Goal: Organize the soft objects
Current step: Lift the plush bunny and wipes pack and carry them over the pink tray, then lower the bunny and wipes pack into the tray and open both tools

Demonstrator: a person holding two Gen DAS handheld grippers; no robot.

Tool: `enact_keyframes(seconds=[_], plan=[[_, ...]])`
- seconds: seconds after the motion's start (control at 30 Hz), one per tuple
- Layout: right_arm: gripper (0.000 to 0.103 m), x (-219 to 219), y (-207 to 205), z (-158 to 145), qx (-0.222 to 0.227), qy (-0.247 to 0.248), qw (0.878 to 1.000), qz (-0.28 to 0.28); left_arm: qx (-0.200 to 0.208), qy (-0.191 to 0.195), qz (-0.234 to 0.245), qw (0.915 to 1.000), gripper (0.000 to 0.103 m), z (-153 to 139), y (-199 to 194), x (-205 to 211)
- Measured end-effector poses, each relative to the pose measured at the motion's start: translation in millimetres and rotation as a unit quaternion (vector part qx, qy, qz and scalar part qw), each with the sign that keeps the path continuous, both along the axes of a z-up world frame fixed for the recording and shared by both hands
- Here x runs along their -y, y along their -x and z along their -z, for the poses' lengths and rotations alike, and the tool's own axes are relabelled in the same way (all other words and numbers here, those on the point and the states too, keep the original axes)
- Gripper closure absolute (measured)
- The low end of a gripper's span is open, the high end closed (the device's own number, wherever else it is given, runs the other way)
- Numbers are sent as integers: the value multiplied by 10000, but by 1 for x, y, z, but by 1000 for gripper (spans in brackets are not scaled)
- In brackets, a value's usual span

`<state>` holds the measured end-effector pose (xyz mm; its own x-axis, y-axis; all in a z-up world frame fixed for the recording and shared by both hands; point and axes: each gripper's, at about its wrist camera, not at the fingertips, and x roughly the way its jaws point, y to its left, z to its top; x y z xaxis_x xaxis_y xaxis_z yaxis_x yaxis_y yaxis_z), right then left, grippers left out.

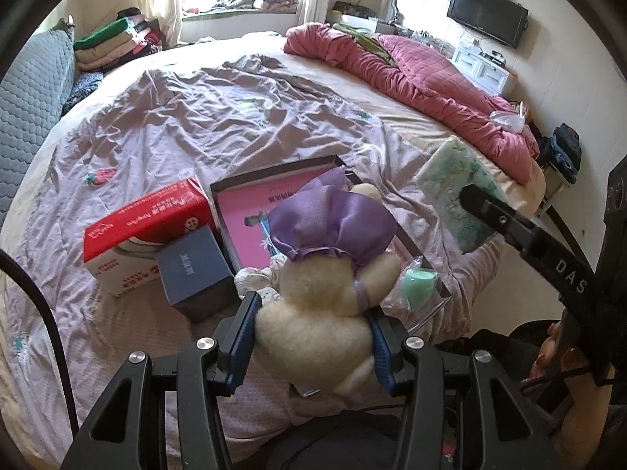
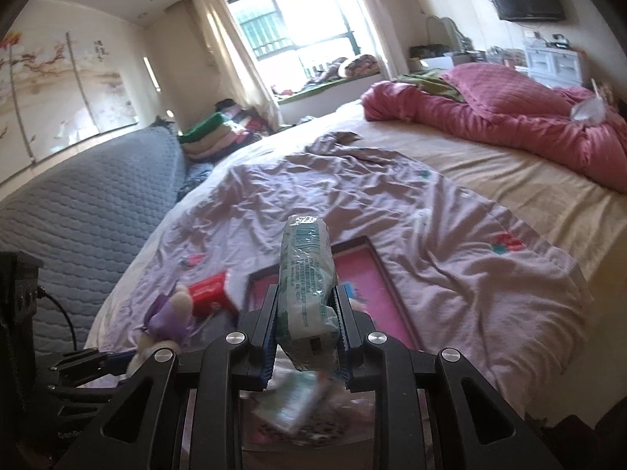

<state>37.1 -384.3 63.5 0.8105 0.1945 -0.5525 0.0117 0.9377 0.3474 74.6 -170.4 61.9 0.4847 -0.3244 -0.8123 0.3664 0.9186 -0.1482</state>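
Observation:
My left gripper (image 1: pixel 313 313) is shut on a cream plush toy (image 1: pixel 325 293) with a purple satin cap, held above the near edge of the bed. The toy also shows in the right wrist view (image 2: pixel 172 309), low on the left. My right gripper (image 2: pixel 305 305) is shut on a pale green tissue pack (image 2: pixel 307 270), held upright above a shallow pink-lined box (image 2: pixel 364 270). That pack (image 1: pixel 458 192) and the right gripper's finger (image 1: pixel 497 215) show at the right of the left wrist view. The pink-lined box (image 1: pixel 250 211) lies just beyond the toy.
A red carton (image 1: pixel 145 227) and a dark blue box (image 1: pixel 196 270) sit left of the pink box. A bagged green item (image 1: pixel 419 282) lies at its right corner. A crumpled lilac sheet (image 1: pixel 196 117) covers the bed; a pink quilt (image 1: pixel 431 82) lies far right.

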Motion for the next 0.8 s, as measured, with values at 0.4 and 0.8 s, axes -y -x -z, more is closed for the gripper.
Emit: enact_keyframes(seconds=[0.4, 0.8], plan=[[77, 22, -8, 25, -226, 39, 9996, 185, -421, -5, 132, 9990, 52, 36, -18, 22], [77, 20, -34, 96, -871, -23, 9961, 150, -729, -137, 259, 9969, 52, 67, -32, 38]])
